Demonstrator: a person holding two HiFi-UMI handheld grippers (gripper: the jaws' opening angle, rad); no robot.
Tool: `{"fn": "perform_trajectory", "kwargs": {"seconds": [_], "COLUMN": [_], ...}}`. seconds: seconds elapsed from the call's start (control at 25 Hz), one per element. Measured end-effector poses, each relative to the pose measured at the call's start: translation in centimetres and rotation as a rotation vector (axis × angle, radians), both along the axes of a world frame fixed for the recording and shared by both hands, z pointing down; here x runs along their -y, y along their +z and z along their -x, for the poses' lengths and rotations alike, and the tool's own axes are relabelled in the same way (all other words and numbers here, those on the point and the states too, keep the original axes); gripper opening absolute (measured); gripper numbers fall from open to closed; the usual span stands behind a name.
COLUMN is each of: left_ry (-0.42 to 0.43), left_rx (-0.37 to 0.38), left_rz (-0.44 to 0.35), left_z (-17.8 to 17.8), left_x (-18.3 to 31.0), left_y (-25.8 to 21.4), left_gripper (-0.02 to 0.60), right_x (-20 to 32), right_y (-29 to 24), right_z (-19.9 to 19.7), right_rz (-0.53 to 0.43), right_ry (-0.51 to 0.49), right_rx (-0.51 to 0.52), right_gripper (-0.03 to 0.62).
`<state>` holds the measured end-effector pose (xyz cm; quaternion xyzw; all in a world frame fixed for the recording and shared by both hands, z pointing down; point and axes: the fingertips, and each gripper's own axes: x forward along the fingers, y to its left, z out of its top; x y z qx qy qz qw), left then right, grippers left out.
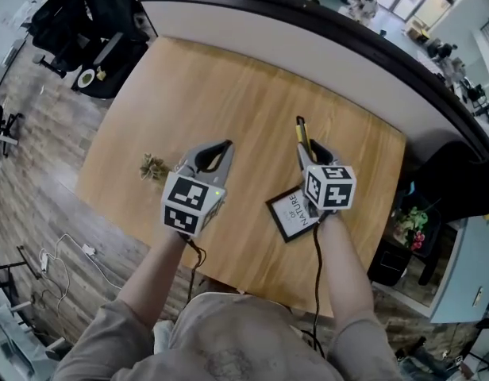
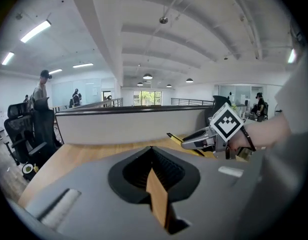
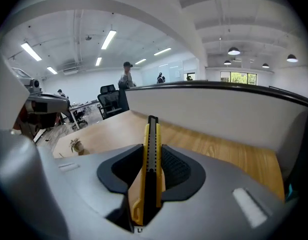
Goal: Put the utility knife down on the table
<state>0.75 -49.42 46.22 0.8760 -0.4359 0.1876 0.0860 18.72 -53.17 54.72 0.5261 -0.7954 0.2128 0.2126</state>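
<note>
Pale wood makes up the table, which fills the middle of the head view. Near its left edge lies a small dried sprig, on its own and clear of both tools. To the right of the sprig the left gripper is held over the tabletop. In the left gripper view its jaws meet at the tips, with nothing caught between them, and only a sliver of the wood shows through the slit behind.

Further right, the right gripper is pinched on the utility knife, a yellow body with a black slider. The right gripper view shows the knife standing on edge between the ribbed pads. Its front end sticks out past the fingertips and points away from the person, toward the far side of the table. The knife is in the air over the table, not lying on it. Just under the right gripper's marker cube a small black-framed card lies flat on the wood, partly covered by the cube
</note>
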Motion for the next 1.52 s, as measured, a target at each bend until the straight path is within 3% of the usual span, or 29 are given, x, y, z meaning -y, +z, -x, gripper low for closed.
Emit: {"fn": "perform_trajectory", "kwargs": {"seconds": [0.28,0.56,1.0,1.2,1.4,1.52], "left_ry": [-0.031,-0.025,-0.018,-0.032,-0.047,-0.048], "left_rx": [0.012,0.019,0.019,0.025,0.014,-0.066], "left_rz": [0.145,0.240,0.300,0.279,0.210,0.184], "left_z": [1.4,1.7,3.2,4.2,4.7,4.2], "left_x": [2.0,1.9,1.0,0.6,0.7,0.3], "left_y": [7.7,12.6,15.4,14.0,9.9,6.5], "left_gripper": [0.002,0.002,0.002,0.002,0.002,0.002], "right_x": [2.4,3.2,3.5,3.2,2.9,1.6], "right_y": [9.2,14.6,18.0,15.7,8.2,2.1], "right_z": [1.7,3.4,6.5,6.3,6.1,5.8], "right_rz": [0.142,0.225,0.297,0.263,0.143,0.047], "right_ry": [-0.033,-0.069,-0.143,-0.142,-0.150,-0.160], "right_rx": [-0.060,-0.109,-0.178,-0.153,-0.087,-0.035], "right_gripper": [0.124,0.124,0.126,0.126,0.126,0.124]}}
